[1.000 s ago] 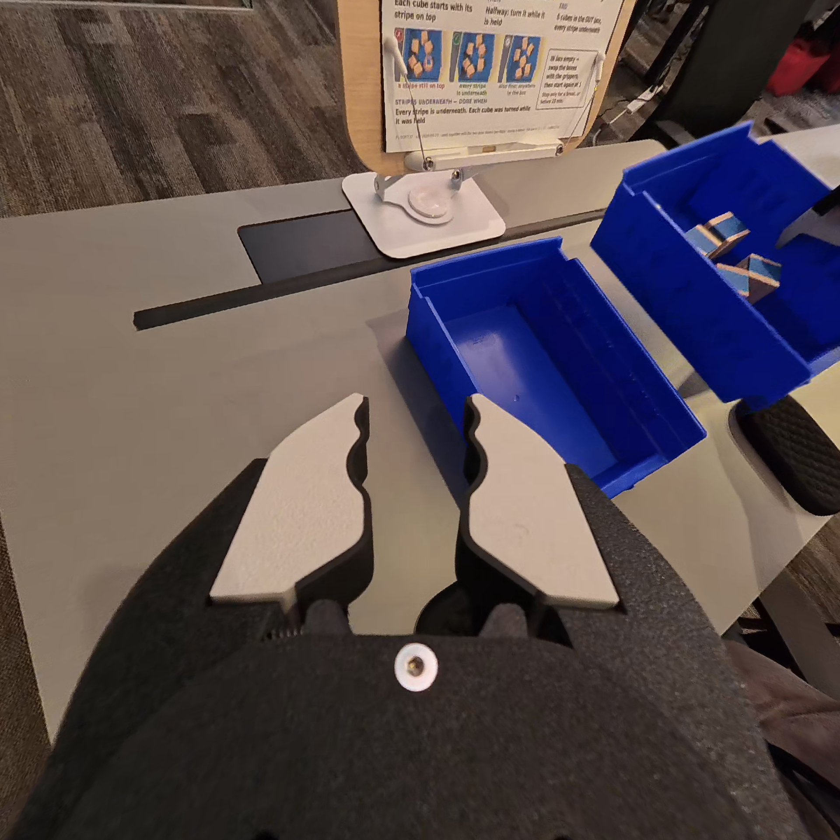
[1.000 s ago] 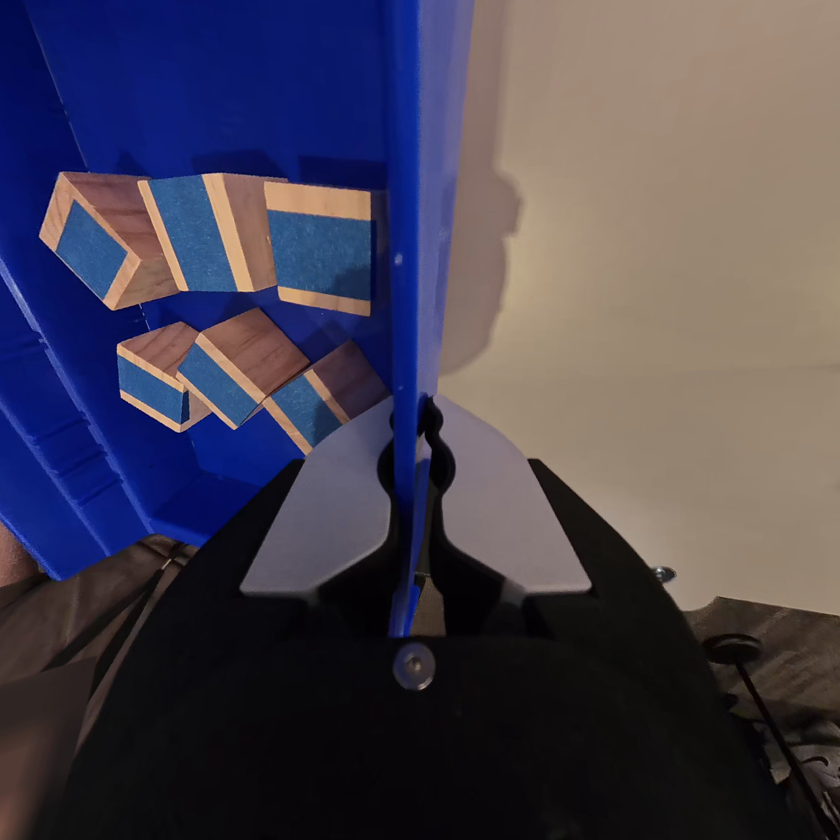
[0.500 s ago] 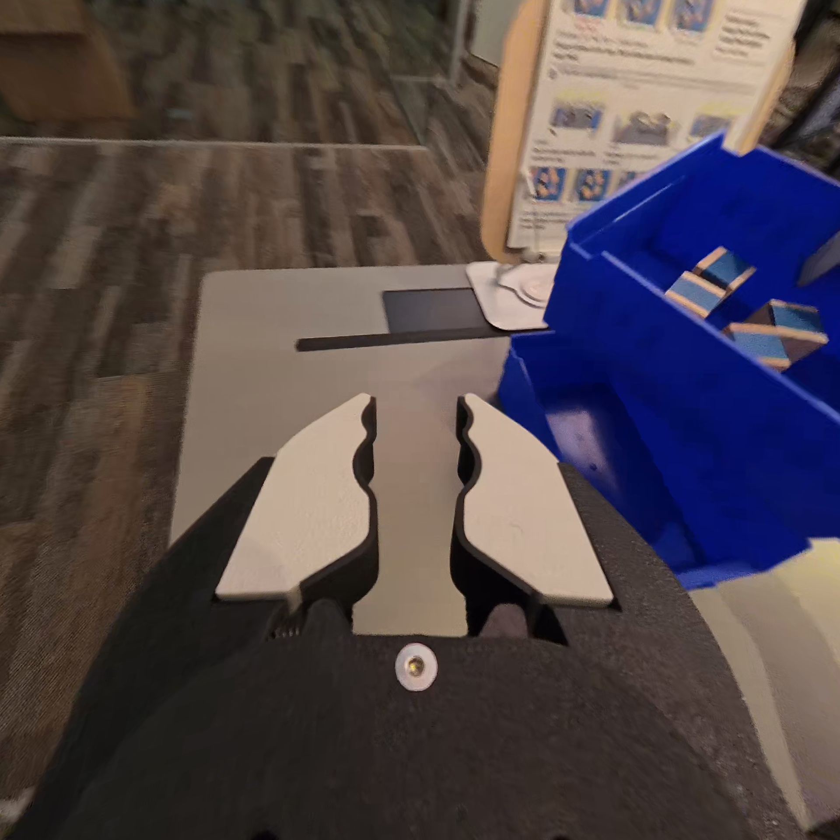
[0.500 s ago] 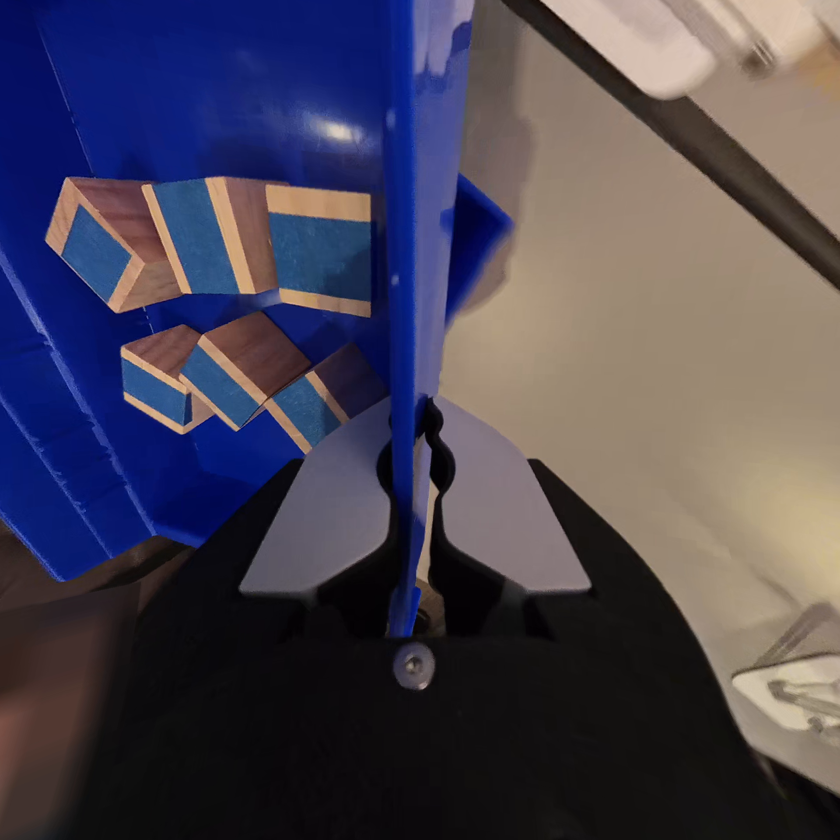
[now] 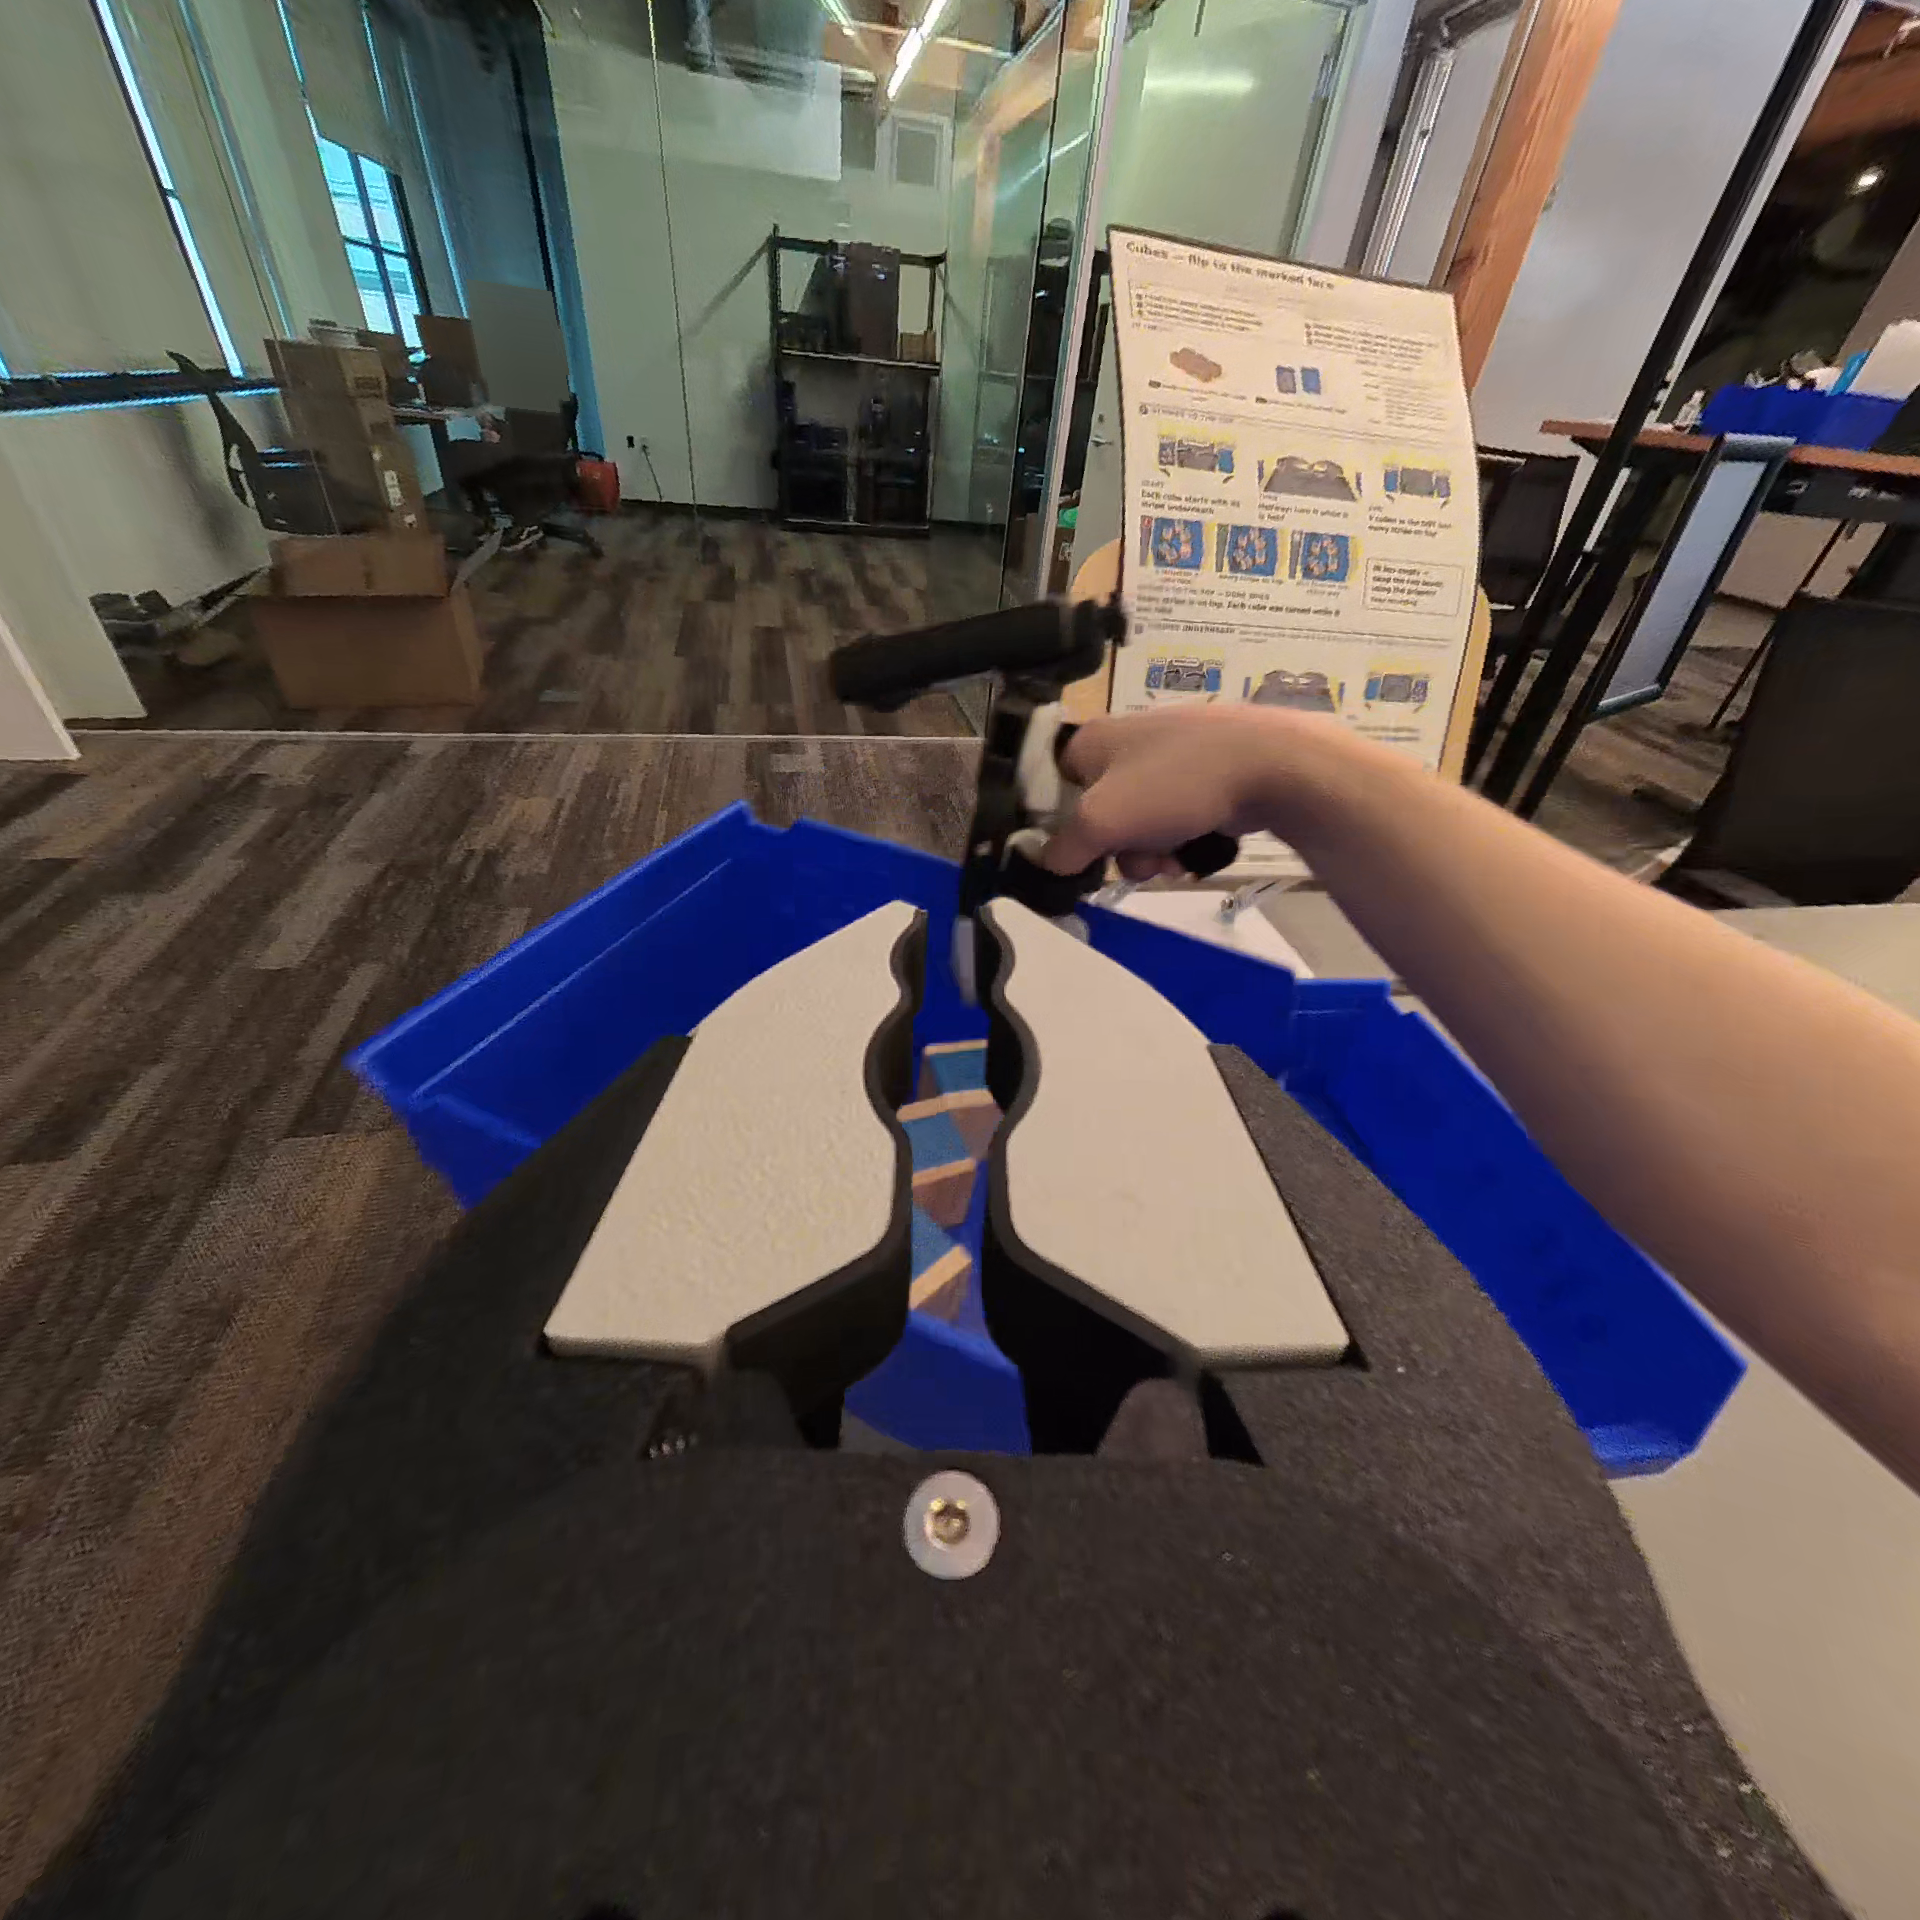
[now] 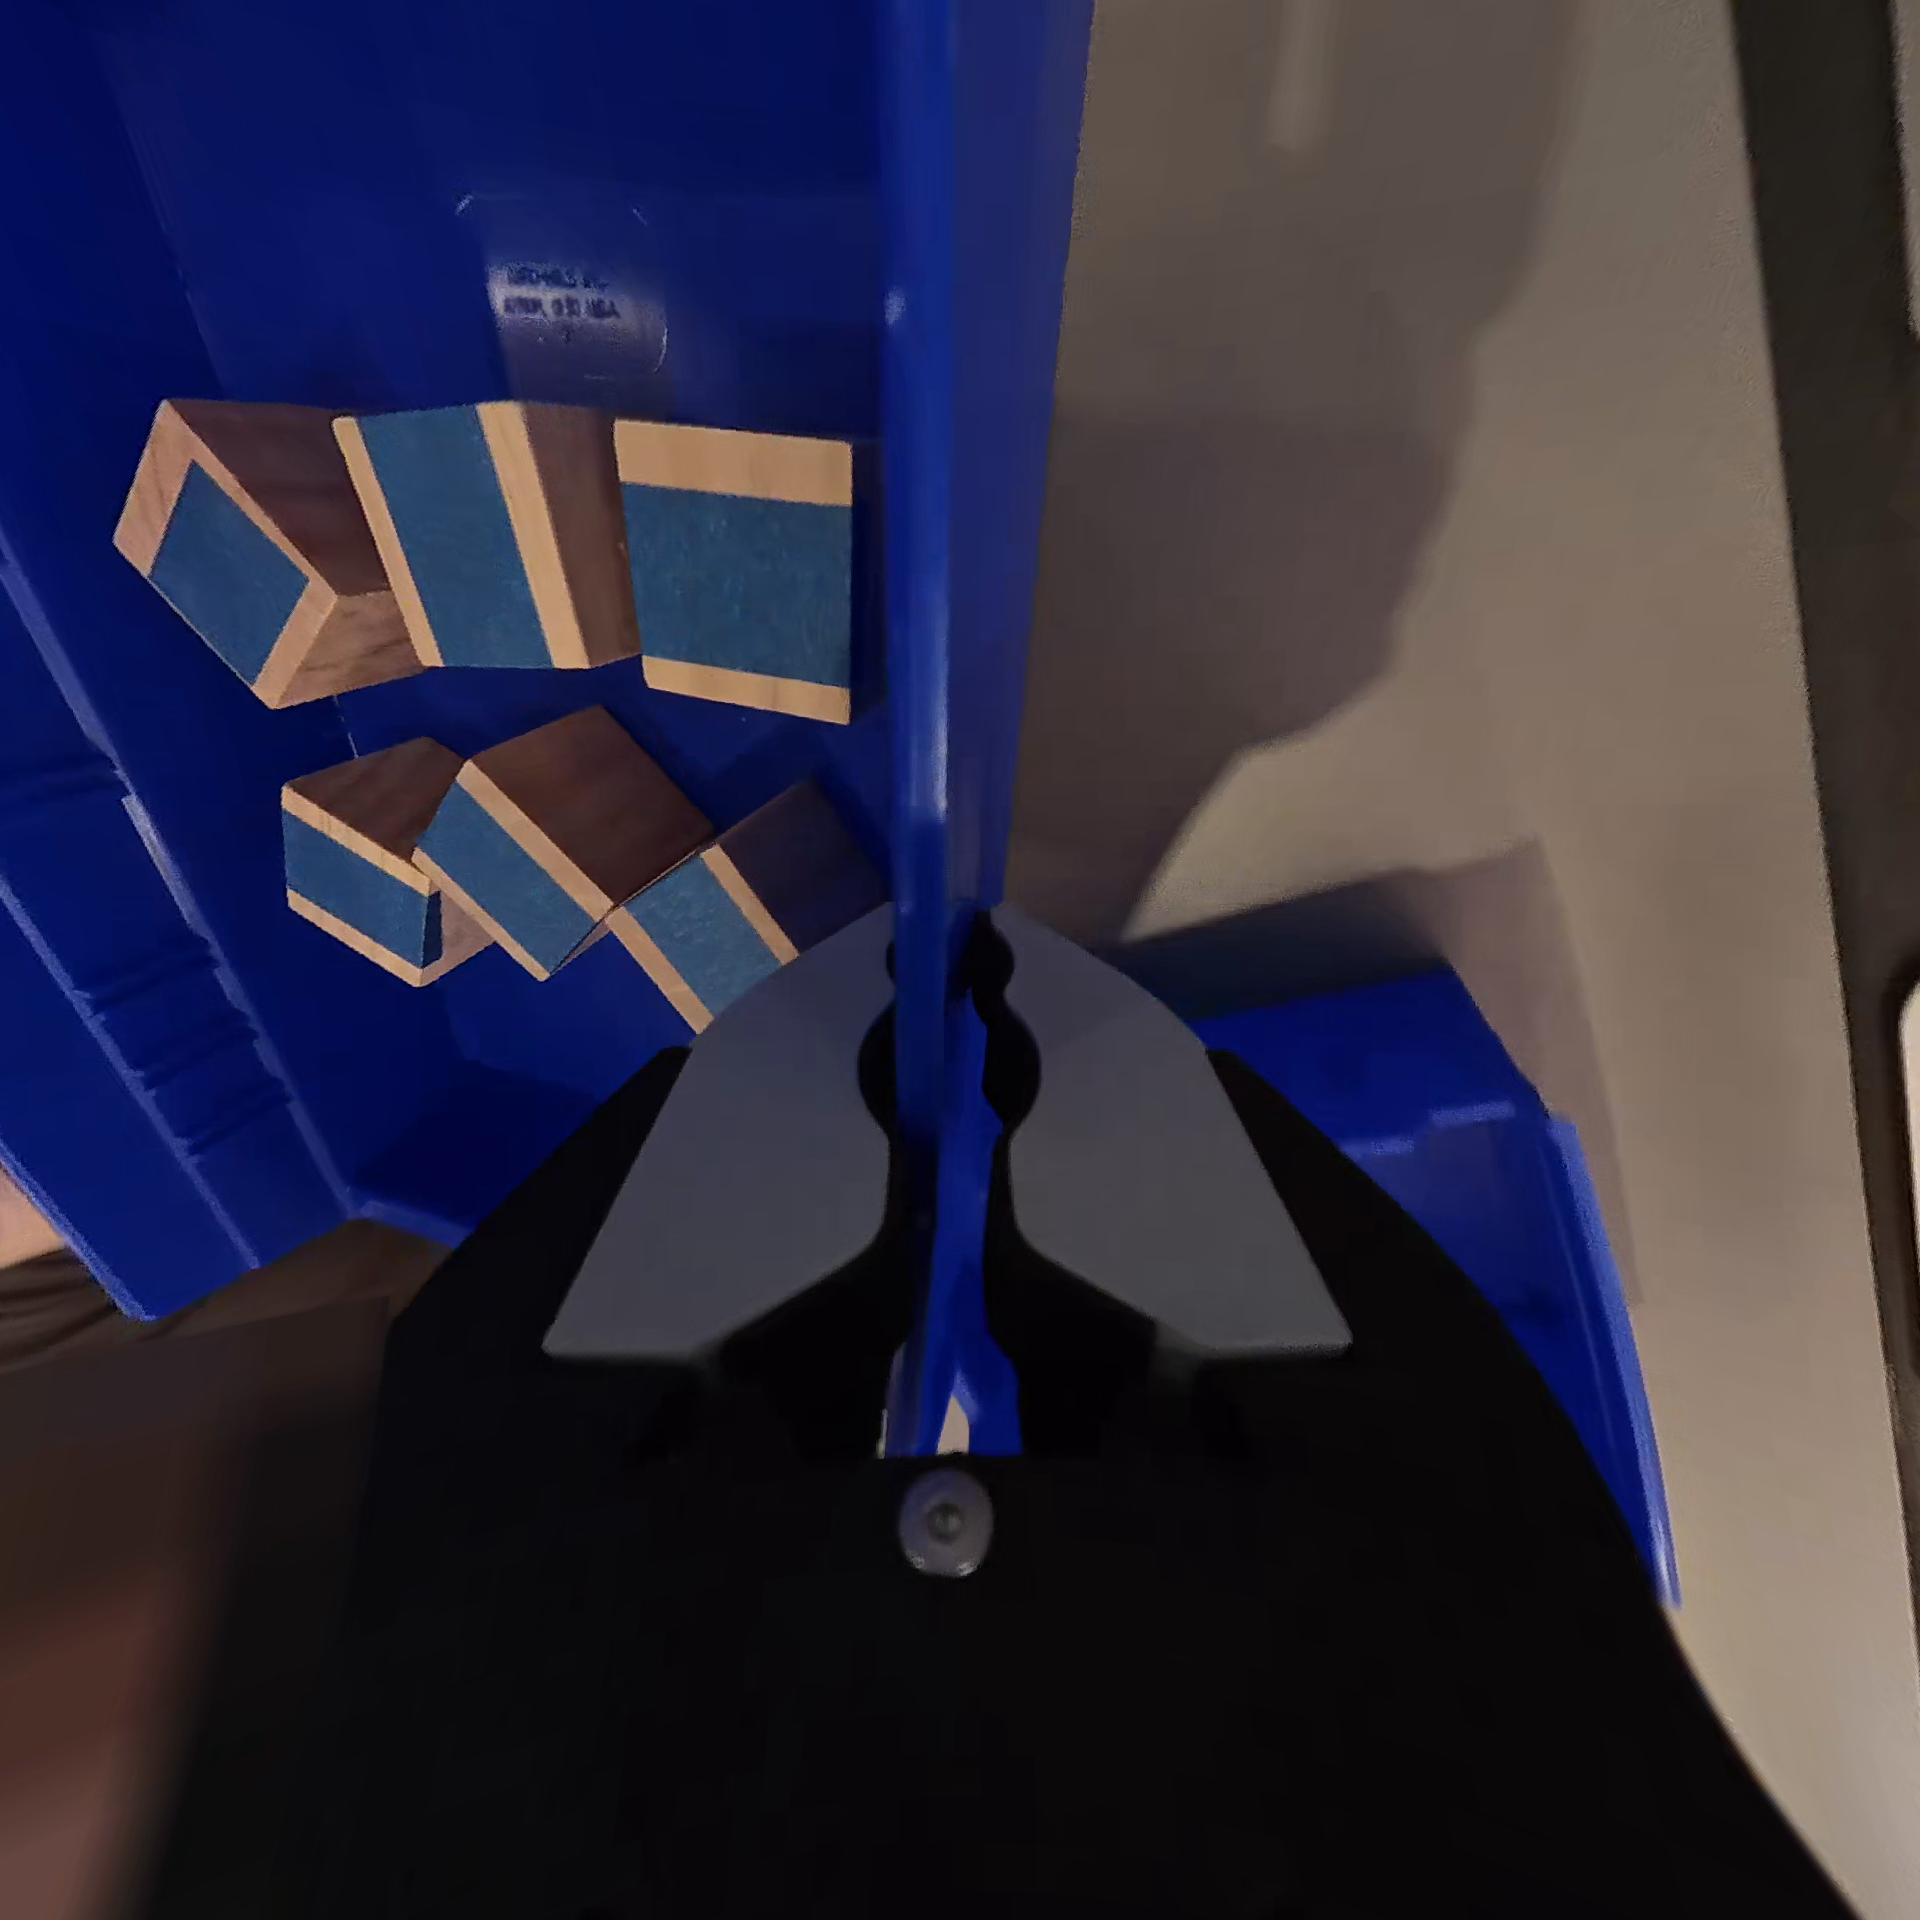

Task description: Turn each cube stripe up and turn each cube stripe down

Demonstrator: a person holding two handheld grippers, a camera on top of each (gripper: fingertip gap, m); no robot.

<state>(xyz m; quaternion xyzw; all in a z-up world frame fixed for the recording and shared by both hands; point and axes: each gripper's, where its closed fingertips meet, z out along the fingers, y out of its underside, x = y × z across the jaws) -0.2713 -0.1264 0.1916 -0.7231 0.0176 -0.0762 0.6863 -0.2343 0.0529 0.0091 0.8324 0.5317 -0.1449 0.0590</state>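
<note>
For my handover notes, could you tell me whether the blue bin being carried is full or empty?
Neither: the blue bin holds six striped cubes, with bare floor showing. The right hand-held gripper clamps its wall.

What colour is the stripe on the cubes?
Blue, on pale wood cubes; clearest in the right wrist view.

Left wrist view: sits behind its own fingers, close above the near rim of a blue bin (image 5: 582, 997), facing level across it toward a glass-walled room. Right wrist view: very close, looking steeply down along the bin wall (image 6: 925, 520) onto cubes (image 6: 738, 566) inside. Shared: same bin and cubes (image 5: 940, 1143).
</note>
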